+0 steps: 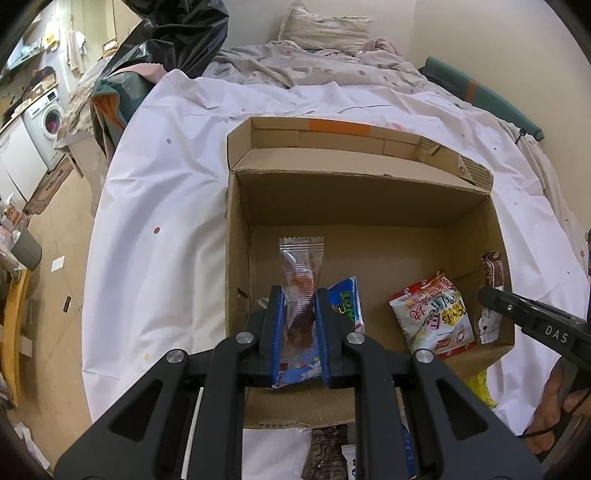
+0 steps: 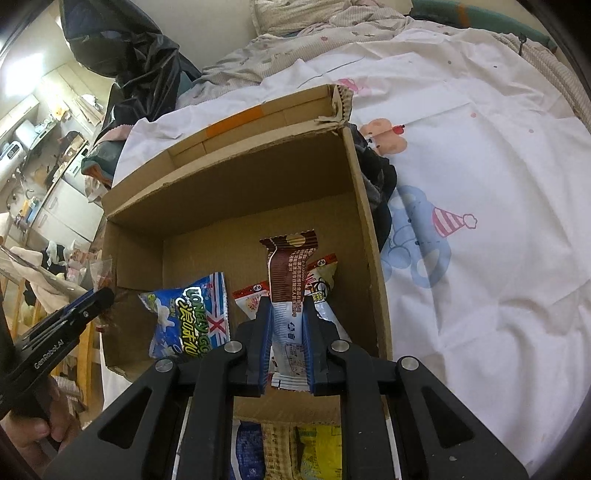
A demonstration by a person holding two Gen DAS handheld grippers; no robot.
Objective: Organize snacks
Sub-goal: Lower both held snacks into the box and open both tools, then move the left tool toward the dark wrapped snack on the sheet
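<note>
An open cardboard box (image 1: 236,236) (image 2: 365,206) lies on a white bedsheet. My left gripper (image 1: 298,299) is shut on a clear-and-blue snack packet (image 1: 301,273), held over the box's near left part. My right gripper (image 2: 287,306) is shut on a brown-and-white snack bar (image 2: 286,273), held over the box's near right side; the bar also shows in the left wrist view (image 1: 493,269). In the box lie a blue "Lonely God" bag (image 2: 192,314) (image 1: 347,302) and a red-and-white snack bag (image 1: 432,314) (image 2: 251,299).
More snack packets lie on the sheet in front of the box (image 2: 288,450) (image 1: 328,454). A black plastic bag (image 1: 173,33) and rumpled bedding (image 1: 314,62) lie beyond it. Dark clothing (image 2: 376,184) lies by the box's right wall. The bed edge drops to the floor at left (image 1: 55,258).
</note>
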